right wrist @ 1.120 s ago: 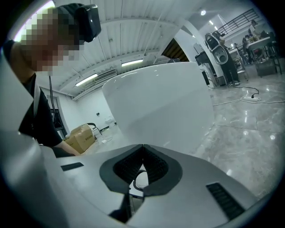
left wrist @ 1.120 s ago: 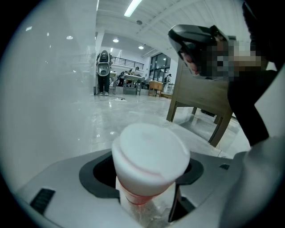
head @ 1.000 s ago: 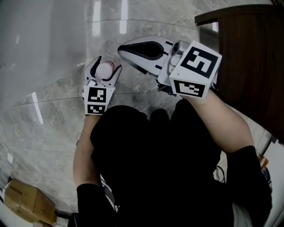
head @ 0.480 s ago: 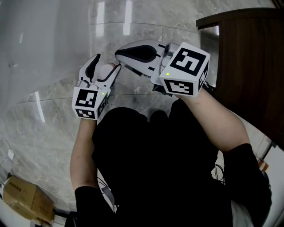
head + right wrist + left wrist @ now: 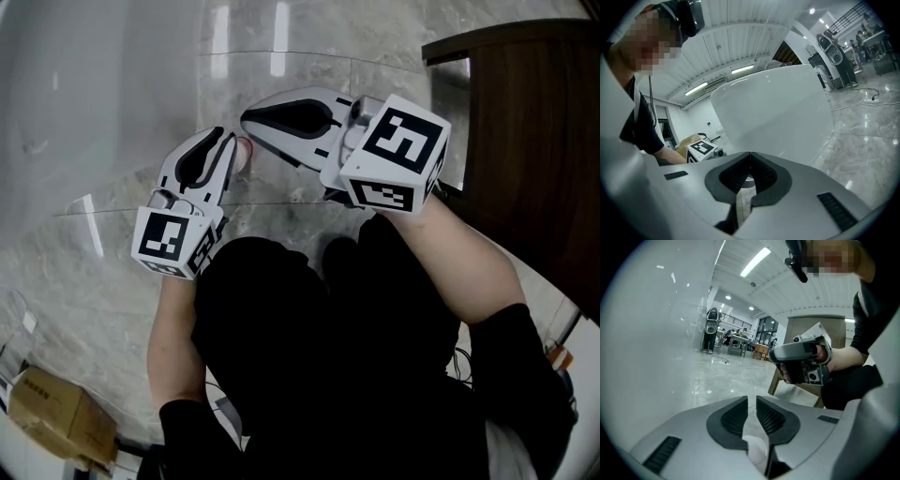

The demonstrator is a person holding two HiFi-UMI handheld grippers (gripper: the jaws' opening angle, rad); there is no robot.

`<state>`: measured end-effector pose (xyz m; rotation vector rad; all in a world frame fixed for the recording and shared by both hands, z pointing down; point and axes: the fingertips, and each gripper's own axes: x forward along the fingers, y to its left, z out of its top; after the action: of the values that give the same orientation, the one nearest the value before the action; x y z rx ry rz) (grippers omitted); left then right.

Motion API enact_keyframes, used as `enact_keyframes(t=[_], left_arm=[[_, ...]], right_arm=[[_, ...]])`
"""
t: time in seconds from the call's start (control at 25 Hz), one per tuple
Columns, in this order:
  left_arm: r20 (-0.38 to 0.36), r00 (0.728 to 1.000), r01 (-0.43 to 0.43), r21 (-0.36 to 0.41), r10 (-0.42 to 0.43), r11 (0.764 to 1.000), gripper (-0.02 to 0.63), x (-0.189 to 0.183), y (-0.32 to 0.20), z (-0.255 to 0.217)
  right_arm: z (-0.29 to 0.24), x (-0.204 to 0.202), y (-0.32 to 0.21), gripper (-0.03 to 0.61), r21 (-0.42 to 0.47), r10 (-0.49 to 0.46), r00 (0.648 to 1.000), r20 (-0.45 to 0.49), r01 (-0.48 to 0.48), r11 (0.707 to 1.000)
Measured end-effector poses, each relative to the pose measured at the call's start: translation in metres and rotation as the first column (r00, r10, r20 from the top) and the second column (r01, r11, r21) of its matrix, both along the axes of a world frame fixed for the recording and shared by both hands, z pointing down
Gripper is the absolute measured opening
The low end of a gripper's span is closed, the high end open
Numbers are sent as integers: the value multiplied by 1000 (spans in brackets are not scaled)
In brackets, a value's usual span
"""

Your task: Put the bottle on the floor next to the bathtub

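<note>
The bottle stands on the marble floor beside the white bathtub wall; only a pale edge of it shows past my left gripper. That gripper hovers above the bottle. Its jaws have just been closing to a narrow gap, with nothing between the pads. In the left gripper view the bottle's white top shows below the jaws of the left gripper. My right gripper hangs to the right of it, shut and empty, and in its own view the right gripper faces the bathtub.
A dark wooden cabinet stands at the right. A cardboard box lies at the bottom left. The grey marble floor stretches ahead between tub and cabinet. The person's dark clothing fills the lower middle.
My left gripper has lifted off the bottle toward the camera and its wide jaws have narrowed. The bottle stays on the floor. The right gripper has barely moved.
</note>
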<state>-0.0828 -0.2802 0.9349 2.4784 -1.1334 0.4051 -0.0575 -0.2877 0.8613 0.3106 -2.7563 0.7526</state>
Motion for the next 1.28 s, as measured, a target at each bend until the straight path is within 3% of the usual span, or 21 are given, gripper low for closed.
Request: enact_keyframes(t=[0.12,0.32,0.44,0.68,0.84,1.0,1.2,1.28], left_arm=[[28,999,-34,7,34,999,37,-4,8,-14],[50,999,-24,28,23,999,28,-23,19,-46],[21,997,71,43,-72,997,26,-51,26,-79],[31,978,204,49,-206,978,25,-78,32,-151],[8,973,230,23,-230,973,23,-82,35,-214],[2,978,208,-24,-208,978,23,-70,45,-282],[-22,966,255,-42,-256,966,23,-72,53,-390],[-22,961,273,-42,-274,961,23,-76,61,-438]], right_arm=[[-3,0,-3,28,19,8,1000,0,-8,1000],[-6,6,-8,28,175,27,993,-117,-6,985],[-25,0,-10,28,265,14,991,-135,23,964],[-78,7,-31,28,427,83,990,-113,-27,904],[-119,7,-25,28,375,86,985,-151,-23,927],[-166,1,12,28,273,2,977,-211,58,960],[-270,-14,53,28,122,-35,983,-180,58,991],[-322,-24,71,28,116,-50,989,-140,66,991]])
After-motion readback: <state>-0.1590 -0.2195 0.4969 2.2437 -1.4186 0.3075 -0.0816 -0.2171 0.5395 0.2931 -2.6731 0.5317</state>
